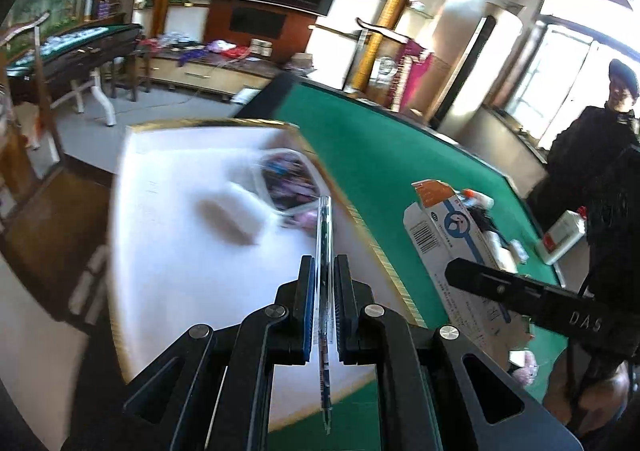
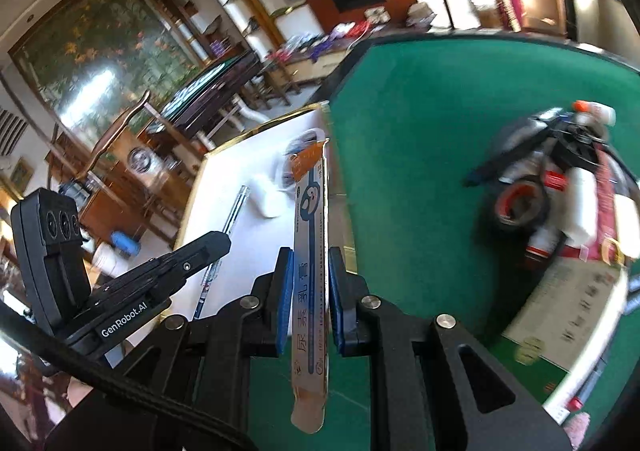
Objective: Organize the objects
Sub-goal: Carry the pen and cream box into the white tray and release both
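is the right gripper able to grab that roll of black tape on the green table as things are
Probably not yet. The right gripper is shut on the ointment box, so its jaws are occupied. The black tape roll lies uncovered on the green table, so the path looks free once the box is put down.

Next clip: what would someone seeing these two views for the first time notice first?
Both grippers are loaded: the left gripper pinches a thin clear plastic pen over the gold-edged white tray, and the right gripper clamps a long white, blue and orange carton at the tray's edge. Next comes the bright green felt table, with a blurred heap of bottles and tape on its right side.
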Motion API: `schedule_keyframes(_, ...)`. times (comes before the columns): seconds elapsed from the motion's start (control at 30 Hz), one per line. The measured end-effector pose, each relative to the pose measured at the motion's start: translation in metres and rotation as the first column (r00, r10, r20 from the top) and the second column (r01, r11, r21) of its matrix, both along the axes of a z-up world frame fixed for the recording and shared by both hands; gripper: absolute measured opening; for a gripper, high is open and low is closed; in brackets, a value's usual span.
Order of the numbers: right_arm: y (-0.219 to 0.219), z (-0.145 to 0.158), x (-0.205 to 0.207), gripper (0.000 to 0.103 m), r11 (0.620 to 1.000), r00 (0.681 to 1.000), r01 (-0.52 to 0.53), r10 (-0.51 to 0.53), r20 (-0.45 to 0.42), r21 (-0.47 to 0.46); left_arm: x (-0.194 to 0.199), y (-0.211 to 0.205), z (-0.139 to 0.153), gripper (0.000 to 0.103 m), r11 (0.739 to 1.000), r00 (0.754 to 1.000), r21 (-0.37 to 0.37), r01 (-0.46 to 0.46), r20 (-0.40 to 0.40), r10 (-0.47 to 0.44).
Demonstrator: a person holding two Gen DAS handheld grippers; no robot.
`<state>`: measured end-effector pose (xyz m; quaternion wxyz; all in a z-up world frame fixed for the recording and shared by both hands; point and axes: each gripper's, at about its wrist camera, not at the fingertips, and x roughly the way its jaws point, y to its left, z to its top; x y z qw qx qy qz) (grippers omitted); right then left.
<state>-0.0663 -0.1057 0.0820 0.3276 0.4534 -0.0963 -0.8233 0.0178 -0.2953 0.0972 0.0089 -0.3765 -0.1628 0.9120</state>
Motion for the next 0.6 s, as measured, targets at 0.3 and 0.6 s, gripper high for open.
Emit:
schedule_keyframes(0.3,-0.083,-0.01,-0.059,0.014,0.992,0.996,-0.069,0.064,0.056,0.106,-0.056,-0.056,-0.019,0.007,0.989,0.978,-0.1,-0.111,0.168,0.127)
schedule_keyframes(0.6,-0.146,-0.045,-0.093,0.014,0.965,0.996,-0.09,0.085,0.031,0.245,-0.059,-0.072,-0.045,0.007,0.99,0.966,-0.06,-0.131,0.217,0.141)
